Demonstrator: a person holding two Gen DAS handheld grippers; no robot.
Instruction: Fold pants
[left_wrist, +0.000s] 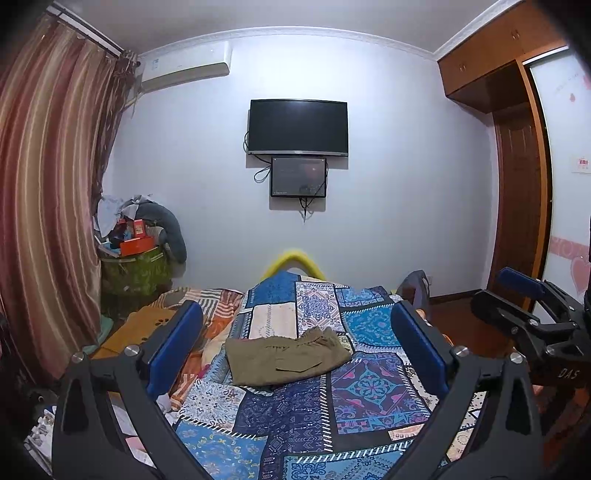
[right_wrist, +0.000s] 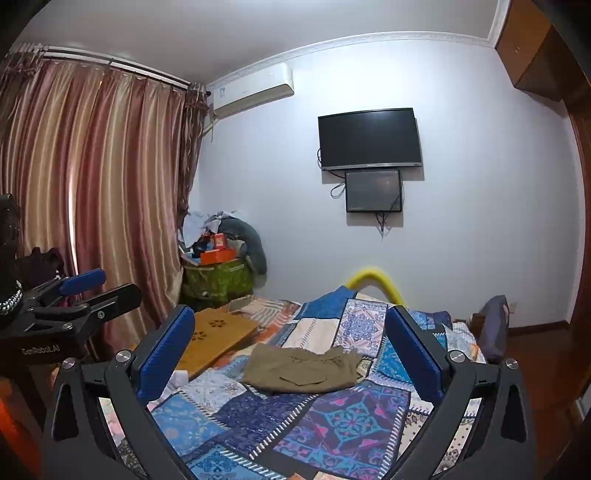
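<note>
The left gripper (left_wrist: 295, 332) is hanging above the bed (left_wrist: 295, 435) with its jaws spread wide and nothing between the blue pads (left_wrist: 181, 343). The pants (left_wrist: 286, 356), olive and already folded into a compact bundle, are lying on the quilt (left_wrist: 369, 387) ahead of the fingertips, framed between them but apart from both. The right gripper (left_wrist: 532, 306) is showing at the right of that view, level with the left one and beside it.

In the right wrist view, the right gripper (right_wrist: 291, 336) is likewise standing wide apart and empty, and the pants (right_wrist: 304, 369) are resting ahead of it, closer to its left finger than its right. The left gripper (right_wrist: 85, 291) is sitting off to its left, its jaws parted.

Left of the pants, a tan cloth (right_wrist: 218, 336) is lying on the bed; what it is I cannot quite tell at this distance. Far ahead of both tools, a TV (left_wrist: 297, 125) is hanging on the wall, with a smaller screen (left_wrist: 298, 176) just under it. Curtains (right_wrist: 92, 184) are hanging to the far left, and a green hamper (right_wrist: 218, 280) piled with clutter is standing in the corner beyond them.
</note>
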